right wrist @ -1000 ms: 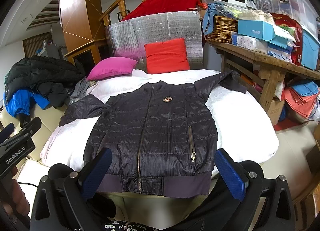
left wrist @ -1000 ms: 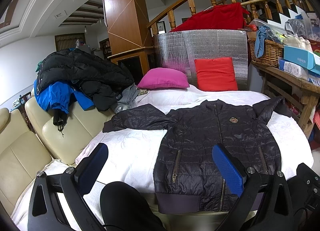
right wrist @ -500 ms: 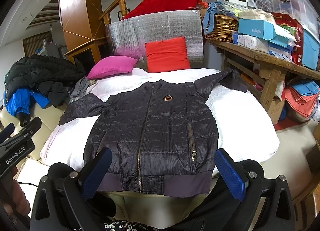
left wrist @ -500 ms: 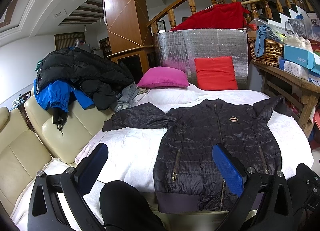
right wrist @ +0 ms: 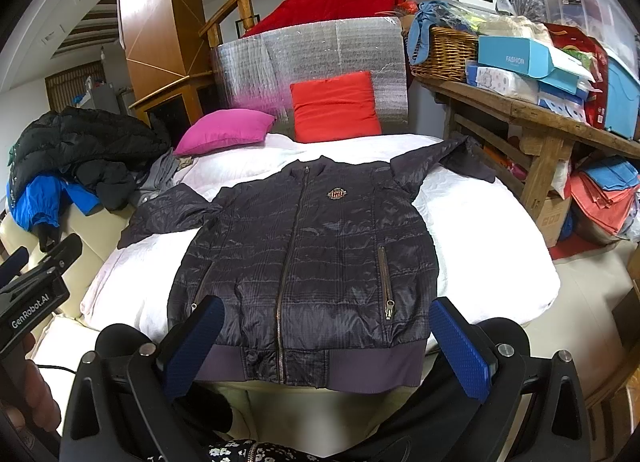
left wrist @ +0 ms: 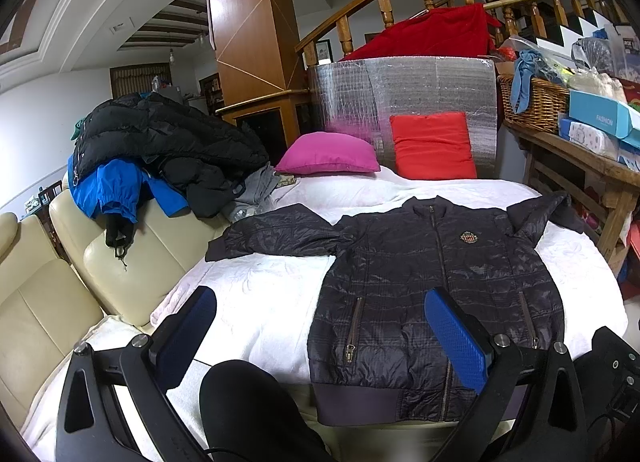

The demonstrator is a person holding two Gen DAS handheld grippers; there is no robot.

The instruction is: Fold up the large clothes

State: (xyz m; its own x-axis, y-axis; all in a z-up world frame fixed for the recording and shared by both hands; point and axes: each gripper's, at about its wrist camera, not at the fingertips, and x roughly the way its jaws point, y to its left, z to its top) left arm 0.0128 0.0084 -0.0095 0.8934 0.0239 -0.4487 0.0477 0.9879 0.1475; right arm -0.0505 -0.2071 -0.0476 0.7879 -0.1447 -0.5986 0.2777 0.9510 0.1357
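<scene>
Jacket flat on bed, beyond both parted tongs

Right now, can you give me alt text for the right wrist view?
A dark quilted jacket lies flat and zipped on a white bed cover, sleeves spread out, hem nearest the camera. The open right gripper hovers in front of the hem, holding nothing. A pink cushion and red cushion sit behind.

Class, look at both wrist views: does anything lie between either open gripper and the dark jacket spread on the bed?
Nothing visible does. The jacket lies flat, uncovered, just ahead of the left gripper and right gripper.
</scene>
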